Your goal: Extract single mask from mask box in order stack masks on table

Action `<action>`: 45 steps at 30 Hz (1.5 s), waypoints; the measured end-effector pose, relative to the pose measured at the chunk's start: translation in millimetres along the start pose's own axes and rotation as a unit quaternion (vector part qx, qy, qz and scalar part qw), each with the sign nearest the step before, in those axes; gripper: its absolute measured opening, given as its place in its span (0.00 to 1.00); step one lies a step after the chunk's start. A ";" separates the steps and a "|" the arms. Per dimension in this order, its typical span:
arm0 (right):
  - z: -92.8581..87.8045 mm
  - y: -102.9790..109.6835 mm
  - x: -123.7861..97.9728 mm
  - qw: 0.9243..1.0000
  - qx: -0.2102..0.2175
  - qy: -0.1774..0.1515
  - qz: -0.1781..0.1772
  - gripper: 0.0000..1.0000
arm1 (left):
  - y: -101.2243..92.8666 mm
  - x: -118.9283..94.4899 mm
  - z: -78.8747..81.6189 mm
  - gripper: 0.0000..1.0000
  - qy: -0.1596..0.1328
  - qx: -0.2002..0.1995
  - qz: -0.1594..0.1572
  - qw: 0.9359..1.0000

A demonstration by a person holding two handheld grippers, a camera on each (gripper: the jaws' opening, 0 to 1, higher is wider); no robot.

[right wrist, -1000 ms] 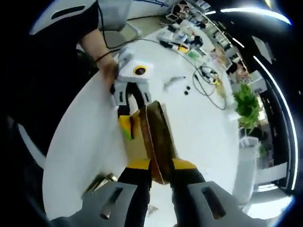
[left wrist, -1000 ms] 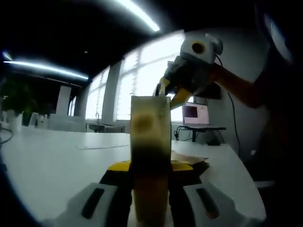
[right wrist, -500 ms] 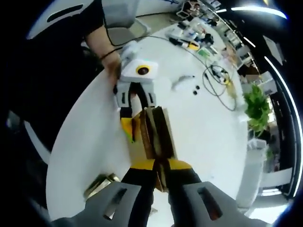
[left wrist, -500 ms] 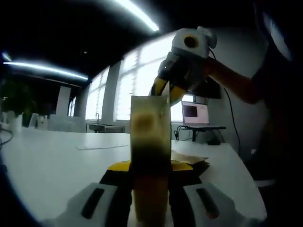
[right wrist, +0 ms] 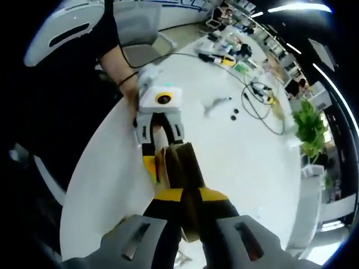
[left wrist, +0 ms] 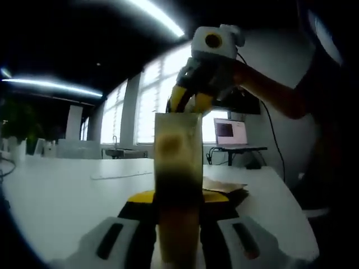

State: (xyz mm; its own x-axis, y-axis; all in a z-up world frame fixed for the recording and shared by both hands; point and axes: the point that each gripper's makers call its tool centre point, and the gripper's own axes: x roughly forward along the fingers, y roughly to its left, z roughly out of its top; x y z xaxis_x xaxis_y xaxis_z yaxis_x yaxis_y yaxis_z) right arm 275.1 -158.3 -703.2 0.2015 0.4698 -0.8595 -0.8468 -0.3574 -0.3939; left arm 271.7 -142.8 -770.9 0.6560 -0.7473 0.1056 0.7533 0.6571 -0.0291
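Observation:
A tall tan mask box (left wrist: 178, 168) stands upright on the white table (left wrist: 67, 190), and my left gripper (left wrist: 178, 199) is shut on its lower part. My right gripper (left wrist: 188, 103) hangs just over the box's top edge, held by a hand. Looking down in the right gripper view, my right gripper (right wrist: 189, 196) is shut on a thin brown mask (right wrist: 188, 174) that runs up edge-on from the open box (right wrist: 171, 162). On the box's far side is my left gripper (right wrist: 161, 150). A flat brown stack of masks (left wrist: 224, 188) lies on the table to the right of the box.
A lit laptop screen (left wrist: 230, 133) stands at the table's back right. Cables (right wrist: 261, 95) and small items (right wrist: 224, 56) lie across the table's far part, with a green plant (right wrist: 311, 126) beyond. A person's arm (left wrist: 269, 95) and an office chair (right wrist: 134, 22) are close by.
My right gripper has risen and drifted left above the box top, so the box looks smaller from it. The left gripper and box have stayed put.

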 end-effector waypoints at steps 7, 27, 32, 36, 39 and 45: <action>-2.2 5.7 6.9 1.000 0.007 0.007 0.024 0.07 | -1.6 0.9 -0.7 0.31 0.002 0.006 -0.003 1.000; -3.0 8.6 6.5 0.998 0.061 -0.029 0.002 0.00 | -1.3 2.9 -0.7 0.31 0.005 0.010 -0.006 1.000; -3.6 9.7 1.5 0.997 0.054 -0.046 -0.020 0.00 | -2.1 4.6 -0.4 0.31 0.005 0.011 -0.007 1.000; -3.8 8.3 -2.7 0.996 0.055 -0.059 -0.029 0.00 | -2.4 5.3 -0.1 0.31 0.006 0.011 -0.005 1.000; -5.2 6.5 -6.0 0.994 0.077 -0.073 -0.038 0.00 | -3.2 5.6 0.0 0.31 0.006 0.012 -0.005 1.000; -3.9 6.7 -15.3 0.989 0.085 -0.102 -0.063 0.00 | -4.3 5.7 0.0 0.31 0.007 0.012 -0.005 1.000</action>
State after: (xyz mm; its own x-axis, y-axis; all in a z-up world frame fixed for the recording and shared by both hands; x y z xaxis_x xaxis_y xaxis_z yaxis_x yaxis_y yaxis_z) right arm 268.2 -171.0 -693.9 0.2215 0.6612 -0.7168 -0.8954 -0.1532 -0.4180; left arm 272.2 -149.9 -770.2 0.6487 -0.7556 0.0912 0.7589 0.6511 -0.0035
